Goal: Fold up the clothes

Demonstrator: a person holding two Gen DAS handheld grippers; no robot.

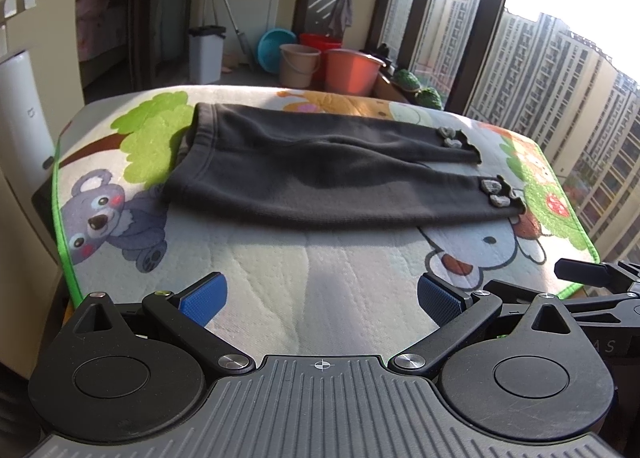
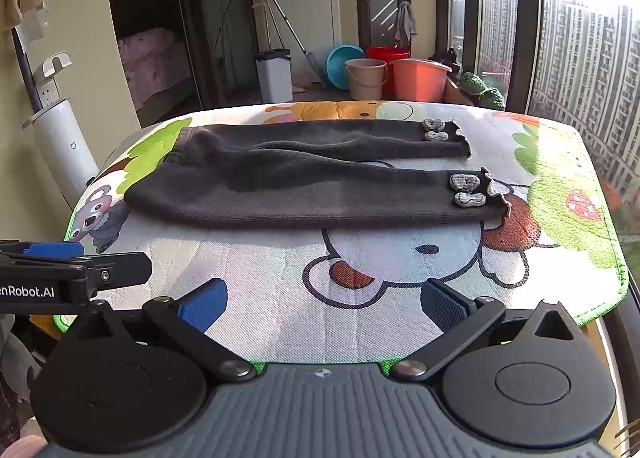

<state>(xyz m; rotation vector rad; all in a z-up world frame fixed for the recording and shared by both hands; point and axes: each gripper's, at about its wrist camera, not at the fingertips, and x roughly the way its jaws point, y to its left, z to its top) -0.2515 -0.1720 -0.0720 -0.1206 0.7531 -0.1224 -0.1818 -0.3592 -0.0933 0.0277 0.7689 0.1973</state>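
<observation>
A pair of dark grey children's trousers [image 1: 320, 173] lies flat on a cartoon-print mat [image 1: 320, 298], waistband to the left, the two leg cuffs with small grey bows to the right. It also shows in the right wrist view [image 2: 320, 185]. My left gripper [image 1: 322, 298] is open and empty, over the mat's near part, short of the trousers. My right gripper [image 2: 323, 304] is open and empty, also near the mat's [image 2: 260, 278] front edge. The left gripper's body [image 2: 72, 278] shows at the left of the right wrist view.
Beyond the mat stand a white bin [image 2: 275, 73], a beige bucket [image 2: 366, 77], an orange tub [image 2: 418, 79] and a blue basin [image 2: 340, 63]. A white cylinder appliance [image 2: 66, 137] stands at the left. Tall windows [image 2: 580, 57] run along the right.
</observation>
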